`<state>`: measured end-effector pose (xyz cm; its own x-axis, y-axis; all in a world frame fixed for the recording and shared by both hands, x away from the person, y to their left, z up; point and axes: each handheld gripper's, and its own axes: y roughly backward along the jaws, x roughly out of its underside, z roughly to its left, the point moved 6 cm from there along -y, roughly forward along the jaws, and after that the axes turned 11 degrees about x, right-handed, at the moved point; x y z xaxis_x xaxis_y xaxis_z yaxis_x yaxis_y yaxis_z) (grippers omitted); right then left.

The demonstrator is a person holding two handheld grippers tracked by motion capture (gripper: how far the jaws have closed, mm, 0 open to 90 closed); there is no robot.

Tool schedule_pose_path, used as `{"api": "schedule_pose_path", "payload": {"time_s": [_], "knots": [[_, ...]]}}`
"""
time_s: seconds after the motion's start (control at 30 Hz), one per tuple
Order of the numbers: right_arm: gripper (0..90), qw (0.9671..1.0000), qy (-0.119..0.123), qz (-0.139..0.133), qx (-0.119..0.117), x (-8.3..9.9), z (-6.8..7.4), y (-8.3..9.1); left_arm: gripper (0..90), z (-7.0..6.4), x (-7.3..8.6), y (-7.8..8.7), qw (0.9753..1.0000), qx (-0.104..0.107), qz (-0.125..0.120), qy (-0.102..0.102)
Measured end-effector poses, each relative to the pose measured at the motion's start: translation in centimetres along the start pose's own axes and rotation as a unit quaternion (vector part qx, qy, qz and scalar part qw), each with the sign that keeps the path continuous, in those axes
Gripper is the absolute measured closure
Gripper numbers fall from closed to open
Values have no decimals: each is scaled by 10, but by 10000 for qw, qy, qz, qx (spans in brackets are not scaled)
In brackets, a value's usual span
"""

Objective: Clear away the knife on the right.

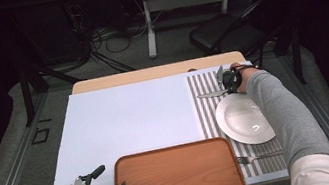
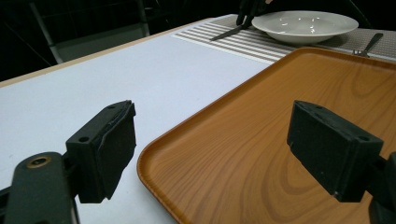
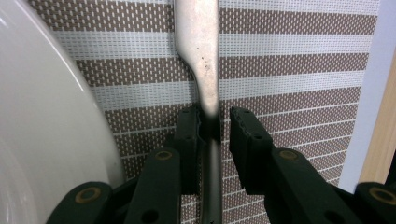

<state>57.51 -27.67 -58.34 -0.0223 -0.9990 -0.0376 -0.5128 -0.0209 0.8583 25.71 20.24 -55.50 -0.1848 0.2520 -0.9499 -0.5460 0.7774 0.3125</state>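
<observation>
A steel knife (image 1: 209, 95) (image 3: 198, 42) lies flat on a brown-and-white striped placemat (image 1: 205, 113) (image 3: 289, 60), just beyond a white plate (image 1: 243, 119) (image 3: 42, 140). My right gripper (image 1: 228, 81) (image 3: 215, 116) straddles the knife's handle with its jaws nearly together. One pad touches the handle and a thin gap shows at the other. My left gripper (image 1: 111, 178) (image 2: 210, 126) is open at the near left corner of an empty orange wooden tray (image 1: 176, 176) (image 2: 280, 116), one jaw over the tray and one over the white surface.
A fork (image 1: 257, 157) (image 2: 371, 44) lies on the placemat near the front right. A white board (image 1: 126, 119) covers most of the wooden table (image 1: 149, 73). A dark chair (image 1: 223, 32) and cables sit on the floor beyond.
</observation>
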Motion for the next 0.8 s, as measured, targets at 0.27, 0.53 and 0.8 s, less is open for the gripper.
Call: {"api": "schedule_pose_path", "payload": {"time_s": [0.27, 0.53, 0.8], "knots": [[756, 9999, 54, -11, -98, 0, -1, 0, 160, 0, 0, 0, 10000, 4, 5, -5], [772, 9999, 59, -16, -143, 0, -1, 0, 159, 0, 0, 0, 10000, 11, 12, -9], [771, 9999, 6, -6, -164, -1, 0, -1, 160, 0, 0, 0, 10000, 14, 4, -21]]}}
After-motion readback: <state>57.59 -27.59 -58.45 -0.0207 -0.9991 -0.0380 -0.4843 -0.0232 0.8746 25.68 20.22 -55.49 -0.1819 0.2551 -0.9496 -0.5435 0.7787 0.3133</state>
